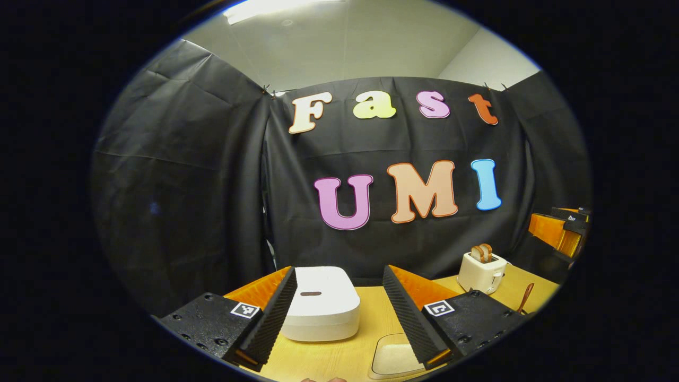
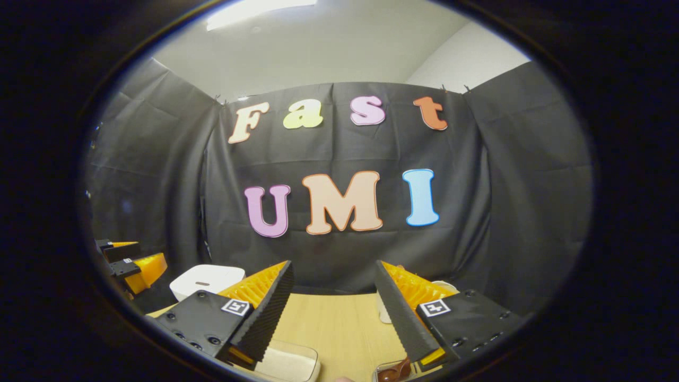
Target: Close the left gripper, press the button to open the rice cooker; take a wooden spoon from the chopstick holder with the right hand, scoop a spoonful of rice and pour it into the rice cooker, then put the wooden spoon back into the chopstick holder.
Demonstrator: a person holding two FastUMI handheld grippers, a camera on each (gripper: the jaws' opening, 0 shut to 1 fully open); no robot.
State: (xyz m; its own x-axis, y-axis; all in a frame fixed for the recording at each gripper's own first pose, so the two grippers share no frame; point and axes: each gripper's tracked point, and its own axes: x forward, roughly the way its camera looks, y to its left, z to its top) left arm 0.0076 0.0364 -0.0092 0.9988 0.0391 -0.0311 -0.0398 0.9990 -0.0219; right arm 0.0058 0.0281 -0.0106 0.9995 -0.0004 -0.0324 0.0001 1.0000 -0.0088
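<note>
Black cloth walled the booth behind a wooden worktop (image 1: pixel 371 313). On it the rice cooker (image 1: pixel 320 310), lid down, sat just beyond the left gripper (image 1: pixel 337 313), nearer its left finger, whose fingers stood wide apart and empty. A toaster (image 1: pixel 481 270) stood to the right, with a spoon handle (image 1: pixel 525 298) near it. The right gripper (image 2: pixel 333 313) also had its fingers apart and empty; in the right gripper view the cooker lay far left, past the left finger, and a clear tray (image 2: pixel 289 362) lay below.
</note>
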